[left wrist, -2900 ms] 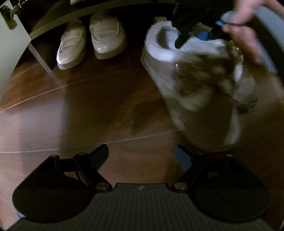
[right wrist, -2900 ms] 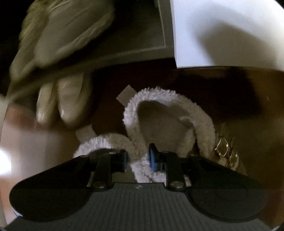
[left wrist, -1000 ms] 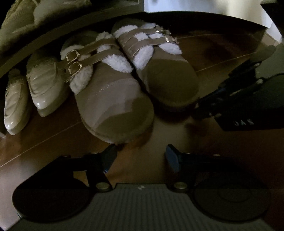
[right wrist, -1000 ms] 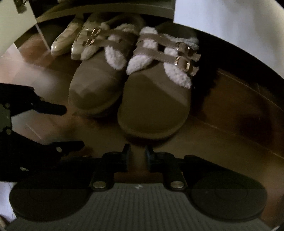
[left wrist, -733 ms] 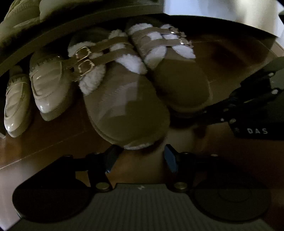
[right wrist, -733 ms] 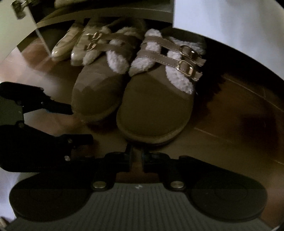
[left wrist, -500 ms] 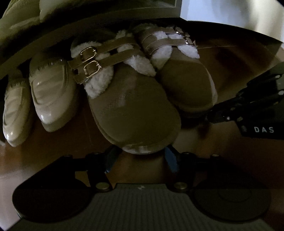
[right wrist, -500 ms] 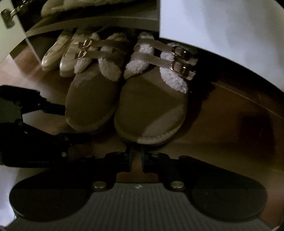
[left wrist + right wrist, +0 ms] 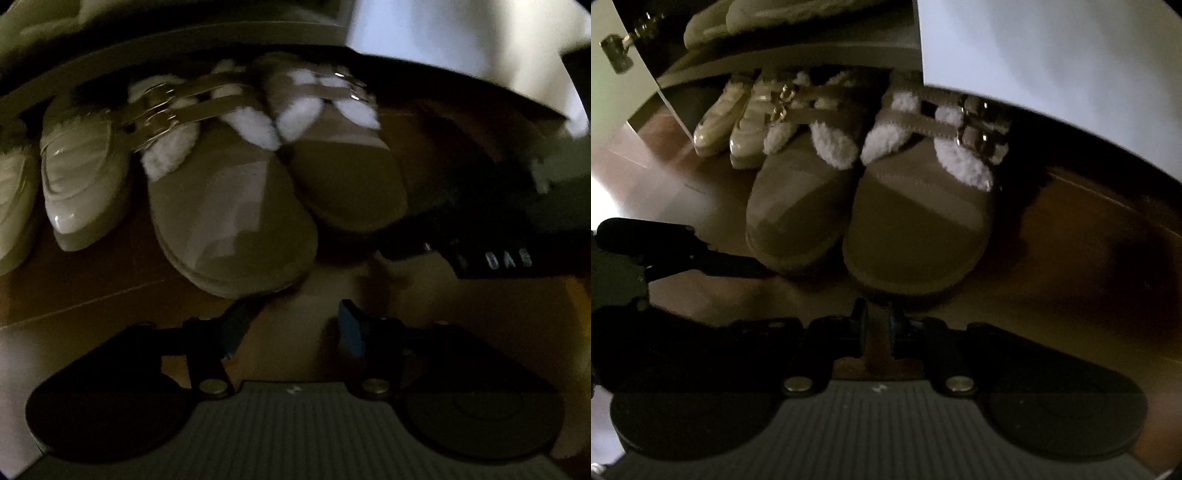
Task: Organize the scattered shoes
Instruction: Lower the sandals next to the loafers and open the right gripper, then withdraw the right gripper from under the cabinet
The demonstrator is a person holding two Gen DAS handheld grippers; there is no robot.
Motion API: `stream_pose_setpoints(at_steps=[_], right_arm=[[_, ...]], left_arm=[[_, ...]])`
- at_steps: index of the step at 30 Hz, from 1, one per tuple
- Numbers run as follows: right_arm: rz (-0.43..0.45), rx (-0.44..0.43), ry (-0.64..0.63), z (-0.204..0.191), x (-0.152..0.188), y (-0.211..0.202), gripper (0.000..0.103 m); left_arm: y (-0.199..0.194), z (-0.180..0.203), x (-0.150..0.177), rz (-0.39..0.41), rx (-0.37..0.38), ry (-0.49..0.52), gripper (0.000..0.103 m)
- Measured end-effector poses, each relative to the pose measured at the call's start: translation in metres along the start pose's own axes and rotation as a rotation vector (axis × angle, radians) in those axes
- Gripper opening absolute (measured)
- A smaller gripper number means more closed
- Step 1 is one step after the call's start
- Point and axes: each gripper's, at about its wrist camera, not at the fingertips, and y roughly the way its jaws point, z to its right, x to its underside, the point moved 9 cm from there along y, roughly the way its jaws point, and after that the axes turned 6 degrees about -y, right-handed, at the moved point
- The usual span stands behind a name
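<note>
Two tan fleece-lined slippers with buckled straps stand side by side on the floor, toes toward me, heels under a low shelf: the left slipper [image 9: 229,214] [image 9: 798,206] and the right slipper [image 9: 343,177] [image 9: 919,229]. My left gripper [image 9: 293,325] sits just in front of the left slipper's toe, its jaws closing with nothing between them. My right gripper [image 9: 877,317] is shut and empty, its tips right at the right slipper's toe; whether they touch I cannot tell. Each gripper shows in the other's view, the right gripper [image 9: 480,254] and the left gripper [image 9: 683,254].
A pair of cream loafers [image 9: 81,173] [image 9: 738,122] stands left of the slippers under the same shelf board [image 9: 184,40]. More shoes [image 9: 757,18] lie on the shelf above. A white cabinet panel [image 9: 1052,74] bounds the right side. Dark wooden floor [image 9: 1071,277] spreads to the right.
The slipper once held by my right gripper now stands beside its mate. Both grippers have edged closer to the toes, the slippers sit deeper under the shelf, and the left jaws have narrowed.
</note>
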Motion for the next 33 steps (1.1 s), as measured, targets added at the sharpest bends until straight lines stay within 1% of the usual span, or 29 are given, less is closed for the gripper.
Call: stream_pose_setpoints(at_steps=[3, 7, 14, 19, 29, 33], right_arm=[[0.012, -0.018, 0.017, 0.0, -0.002, 0.003, 0.008], [0.018, -0.008, 0.015, 0.0, -0.004, 0.003, 0.005], [0.048, 0.028, 0.065, 0.012, -0.02, 0.011, 0.005], [0.067, 0.022, 0.086, 0.016, -0.03, 0.016, 0.006], [0.102, 0.019, 0.116, 0.024, -0.034, 0.019, 0.006], [0.115, 0.033, 0.121, 0.03, -0.034, 0.018, 0.005]], left_arm=[[0.006, 0.0, -0.009, 0.006, -0.019, 0.006, 0.05], [0.011, -0.002, -0.018, 0.013, -0.034, 0.016, 0.05], [0.022, 0.001, -0.03, 0.025, -0.038, 0.031, 0.05], [0.036, 0.003, -0.042, 0.038, -0.052, 0.041, 0.05], [0.059, 0.007, -0.063, 0.059, -0.079, 0.024, 0.05], [0.054, 0.007, -0.061, 0.074, -0.085, 0.016, 0.05]])
